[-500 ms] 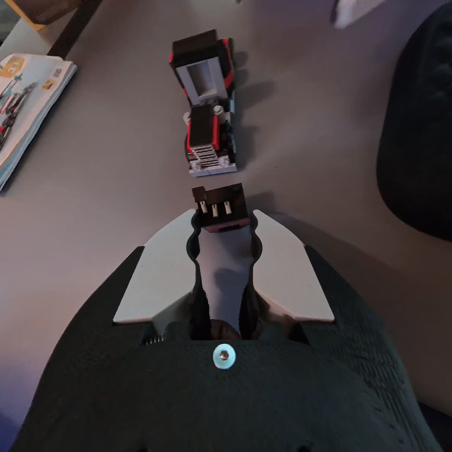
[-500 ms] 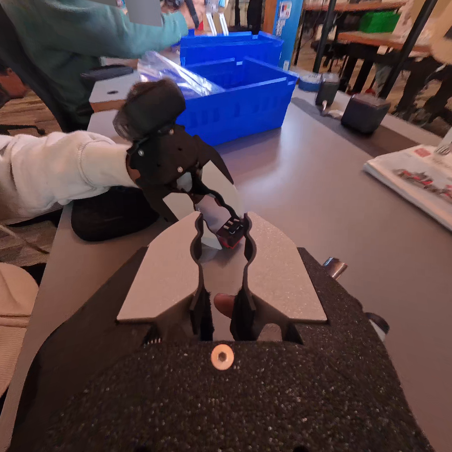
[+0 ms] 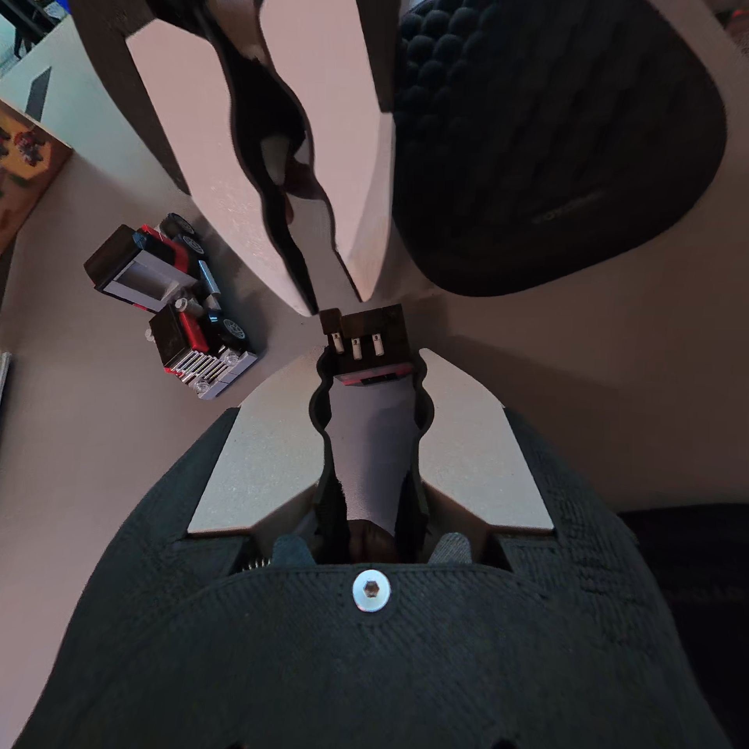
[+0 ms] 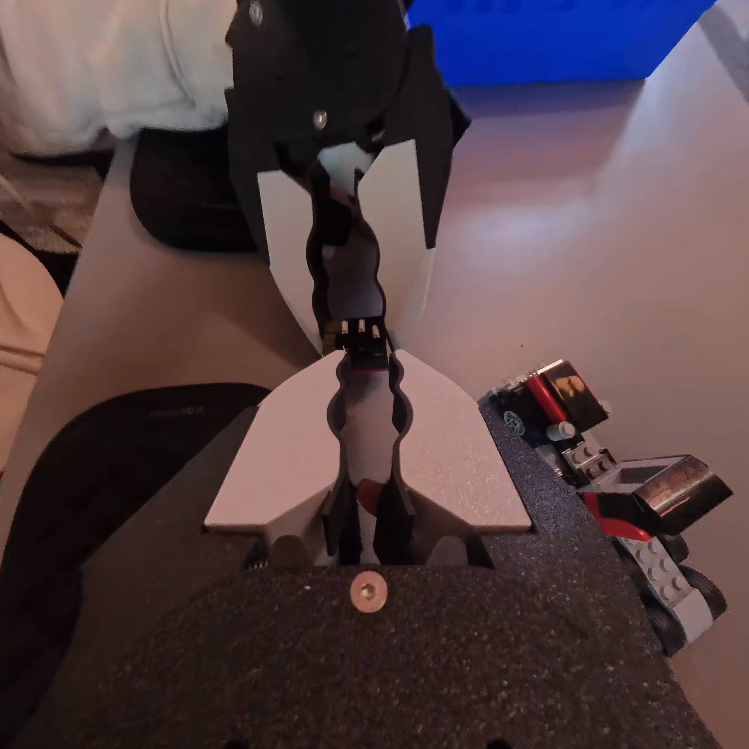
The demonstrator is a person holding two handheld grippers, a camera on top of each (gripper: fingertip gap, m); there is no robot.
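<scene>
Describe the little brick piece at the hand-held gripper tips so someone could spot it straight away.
On the grey table, beside the black-and-red toy truck, find the left hand-held gripper. Clamped at its tips is a small black brick piece; unlike the truck, it has three pale pegs on top and no wheels.

Black textured gripper (image 3: 371,356) bodies, pale grey fingers, silver hex screw, white sleeve (image 4: 101,60).

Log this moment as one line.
left gripper: clamps small black-and-red brick piece with three grey pegs | right gripper: fingertips at same piece, grip unclear | nearby: black-red-grey toy brick truck on grey table
</scene>
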